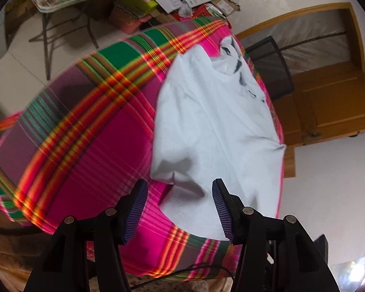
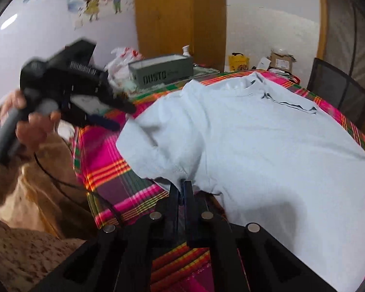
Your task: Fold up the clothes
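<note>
White shirt (image 1: pixel 216 121) lies spread on the plaid cloth (image 1: pixel 90 126) covering the table, collar at the far end, dark print beside the collar. One sleeve (image 2: pixel 155 143) sits on the side of the shirt nearest the left gripper, bunched and lifted off the cloth.

Right gripper (image 2: pixel 183 189): fingers pressed together, pinching shirt fabric at the seam where the sleeve meets the body. Fabric puckers up around the tips.

Left gripper (image 1: pixel 180 209): fingers spread wide, nothing between them. In its own view the sleeve's edge and the shirt hem show in the gap beyond the pads (image 1: pixel 137 209). From the right wrist view it appears blurred, held in the person's hand (image 2: pixel 34 126), off the shirt's sleeve side and apart from the fabric.

Beyond the shirt's collar end: a grey box (image 2: pixel 161 71) marked DUSTO, a yellow bag (image 2: pixel 238 62), cardboard boxes. A black mesh chair (image 2: pixel 338 90) stands past the shirt's far side.
</note>
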`<state>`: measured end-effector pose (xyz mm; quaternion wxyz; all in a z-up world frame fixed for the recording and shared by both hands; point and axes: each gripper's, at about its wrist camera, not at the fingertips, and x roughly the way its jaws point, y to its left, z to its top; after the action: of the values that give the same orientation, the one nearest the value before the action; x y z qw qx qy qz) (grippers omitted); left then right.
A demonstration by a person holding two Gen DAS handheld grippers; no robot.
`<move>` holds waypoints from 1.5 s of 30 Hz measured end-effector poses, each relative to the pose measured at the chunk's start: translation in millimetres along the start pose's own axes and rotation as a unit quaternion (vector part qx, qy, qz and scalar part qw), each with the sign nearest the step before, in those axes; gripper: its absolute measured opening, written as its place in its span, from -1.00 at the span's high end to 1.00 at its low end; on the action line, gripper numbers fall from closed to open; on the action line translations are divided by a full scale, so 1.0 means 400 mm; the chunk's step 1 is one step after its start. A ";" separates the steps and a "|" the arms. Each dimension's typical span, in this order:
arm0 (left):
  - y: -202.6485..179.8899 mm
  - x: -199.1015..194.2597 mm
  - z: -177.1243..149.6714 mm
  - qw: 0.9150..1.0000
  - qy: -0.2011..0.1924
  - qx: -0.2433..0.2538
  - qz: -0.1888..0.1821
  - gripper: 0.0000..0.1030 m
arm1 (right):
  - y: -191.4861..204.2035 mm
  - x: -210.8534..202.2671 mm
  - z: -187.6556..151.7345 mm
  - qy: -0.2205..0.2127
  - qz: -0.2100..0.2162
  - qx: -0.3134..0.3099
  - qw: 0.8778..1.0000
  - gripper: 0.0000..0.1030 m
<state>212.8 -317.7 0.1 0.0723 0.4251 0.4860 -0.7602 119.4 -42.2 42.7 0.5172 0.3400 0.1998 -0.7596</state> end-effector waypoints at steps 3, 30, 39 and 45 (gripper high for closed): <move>-0.011 0.012 -0.012 1.000 0.006 0.011 -0.001 -0.10 | -0.018 -0.008 0.000 -0.003 0.005 0.022 1.000 0.92; -0.101 0.081 -0.063 0.978 -0.008 0.198 0.060 0.73 | -0.029 0.030 -0.029 0.017 0.009 0.054 0.998 0.92; -0.060 -0.002 -0.060 0.990 -0.023 0.138 0.015 0.91 | 0.005 0.019 -0.019 0.013 0.021 0.028 0.999 0.92; -0.041 -0.030 -0.093 0.990 -0.015 0.135 0.025 0.91 | 0.053 0.023 -0.023 0.031 0.038 -0.013 0.999 0.92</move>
<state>233.3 -282.9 13.6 0.0403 0.4311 0.3671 -0.8233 139.6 -50.3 30.7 0.5436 0.3637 0.2127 -0.7259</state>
